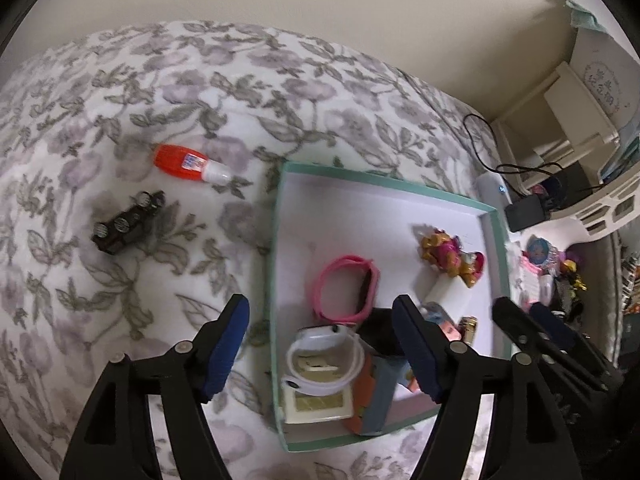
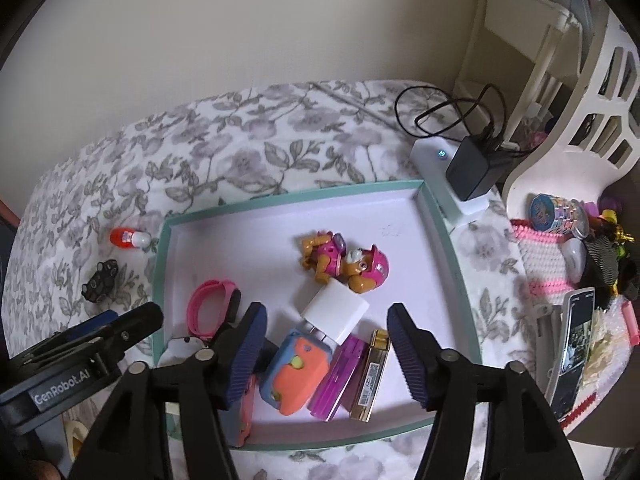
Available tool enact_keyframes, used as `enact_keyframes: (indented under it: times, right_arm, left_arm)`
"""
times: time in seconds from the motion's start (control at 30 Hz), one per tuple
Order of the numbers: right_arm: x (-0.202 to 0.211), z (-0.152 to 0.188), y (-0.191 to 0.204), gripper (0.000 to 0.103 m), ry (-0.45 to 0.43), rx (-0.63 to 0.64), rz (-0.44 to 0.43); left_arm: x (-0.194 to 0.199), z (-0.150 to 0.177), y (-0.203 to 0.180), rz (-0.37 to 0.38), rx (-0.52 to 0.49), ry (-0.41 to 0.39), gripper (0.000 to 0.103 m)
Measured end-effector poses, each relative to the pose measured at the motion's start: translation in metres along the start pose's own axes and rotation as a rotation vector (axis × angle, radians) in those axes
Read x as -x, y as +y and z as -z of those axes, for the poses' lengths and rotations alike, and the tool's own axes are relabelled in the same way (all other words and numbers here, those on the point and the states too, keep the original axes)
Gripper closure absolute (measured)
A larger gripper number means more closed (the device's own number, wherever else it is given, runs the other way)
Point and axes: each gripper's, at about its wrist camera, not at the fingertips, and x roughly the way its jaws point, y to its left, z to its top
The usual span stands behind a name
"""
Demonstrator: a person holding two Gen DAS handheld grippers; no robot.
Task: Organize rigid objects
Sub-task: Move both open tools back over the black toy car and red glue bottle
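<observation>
Two fisheye wrist views look steeply down, from close above, at a teal-rimmed tray (image 1: 491, 211) on a floral bed (image 1: 120, 80) — left from the tray's left, right centred; both share tray and bed.

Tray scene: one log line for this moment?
jaws: both open, empty | tray: toys inside | outside on bedspread: glue bottle, black toy car

A floral bedspread (image 2: 248, 148) fills the middle of the frame under a plain cream wall (image 2: 240, 20), while at the upper right a black power adapter (image 2: 472, 172) with a looped black cable (image 2: 440, 108) rests on a white device (image 2: 436, 160), beside a white slatted chair (image 2: 580, 120).
</observation>
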Motion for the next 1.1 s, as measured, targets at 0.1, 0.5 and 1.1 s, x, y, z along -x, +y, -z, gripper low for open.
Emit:
enact_keyframes:
  times: [0.1, 0.5, 1.1]
  right_arm:
    - [0.0, 0.0, -0.003, 0.025, -0.006, -0.018, -0.004]
    - [0.0, 0.001, -0.001, 0.001, -0.04, 0.002, 0.024]
    - [-0.011, 0.005, 0.021, 0.0, -0.129, 0.036, -0.01]
  left_arm:
    - [0.003, -0.003, 0.006, -0.03, 0.011, -0.022, 0.022]
    - [0.014, -0.01, 0.031, -0.143, 0.057, -0.116, 0.004]
    - [0.032, -0.018, 0.073, -0.206, 0.12, -0.199, 0.003]
